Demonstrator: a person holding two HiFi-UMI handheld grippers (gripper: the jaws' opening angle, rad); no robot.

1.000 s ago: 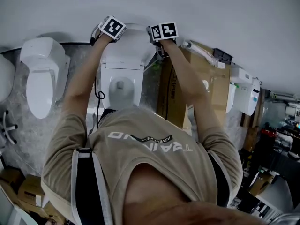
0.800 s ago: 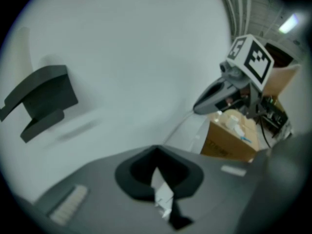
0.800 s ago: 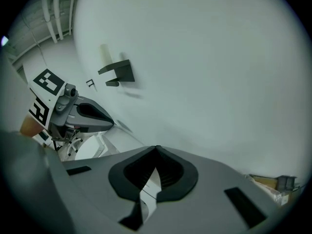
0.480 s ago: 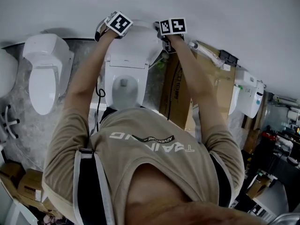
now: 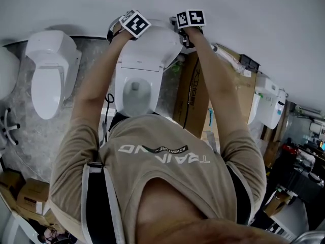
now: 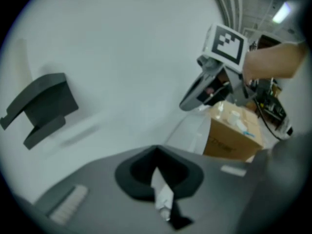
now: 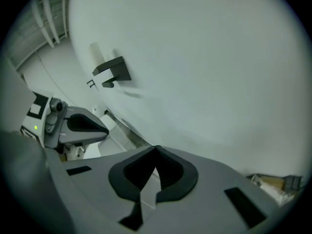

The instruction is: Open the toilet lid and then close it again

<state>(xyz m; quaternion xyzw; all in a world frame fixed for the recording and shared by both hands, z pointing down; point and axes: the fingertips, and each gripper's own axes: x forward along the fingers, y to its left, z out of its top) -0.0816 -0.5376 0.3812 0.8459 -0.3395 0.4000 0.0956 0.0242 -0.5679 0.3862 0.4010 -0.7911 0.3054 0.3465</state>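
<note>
The toilet lid (image 5: 150,49) stands raised at the far end of the toilet (image 5: 133,93), close to the wall (image 5: 244,14). The left tool (image 6: 161,199) and right tool (image 7: 147,191) each pinch a thin white sliver of the lid's rim, jaws nearly together, one at each upper corner. It looks like a stiff, light, glossy plastic shell on a hinge. Held at both corners it should swing evenly, though the smooth edge could slip.

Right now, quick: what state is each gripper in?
Left gripper: closed on the edge of the raised toilet lid.
Right gripper: closed on the toilet lid's edge too.
</note>
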